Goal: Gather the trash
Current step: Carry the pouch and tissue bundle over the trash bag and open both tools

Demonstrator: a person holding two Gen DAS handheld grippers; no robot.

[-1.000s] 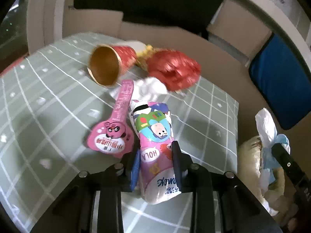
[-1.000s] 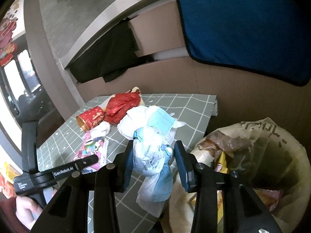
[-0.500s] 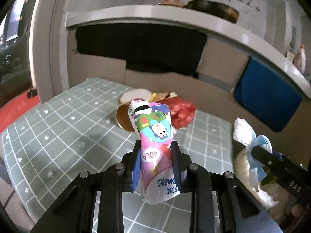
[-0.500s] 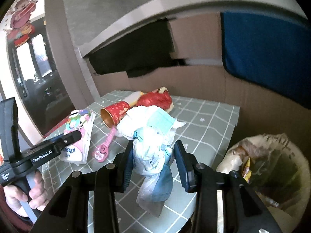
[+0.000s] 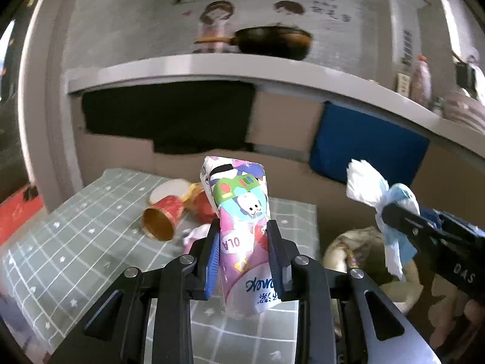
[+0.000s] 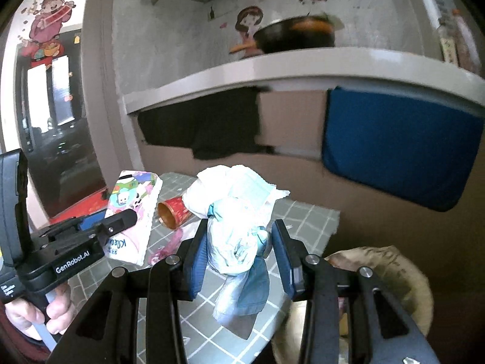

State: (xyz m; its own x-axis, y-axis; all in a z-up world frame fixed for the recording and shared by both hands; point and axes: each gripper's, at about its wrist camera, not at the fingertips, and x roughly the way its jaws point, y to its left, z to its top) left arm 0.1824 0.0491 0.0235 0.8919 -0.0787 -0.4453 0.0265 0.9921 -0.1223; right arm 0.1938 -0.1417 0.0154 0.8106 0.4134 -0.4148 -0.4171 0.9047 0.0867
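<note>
Left gripper [image 5: 242,256] clamps the tissue pack [image 5: 239,230], right gripper [image 6: 239,253] the wadded tissue [image 6: 236,212]; keep both clenched until over the bin [image 6: 394,276] at four o'clock.

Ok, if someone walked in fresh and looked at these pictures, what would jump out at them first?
Probably the bright cartoon-printed tissue pack, clamped in the left tool and held above the green checked table. Next, the crumpled white and blue wad of masks and tissue pinched in the right tool, near the trash bag at the table's right. Behind, a red paper cup lies tipped on the cloth.
</note>
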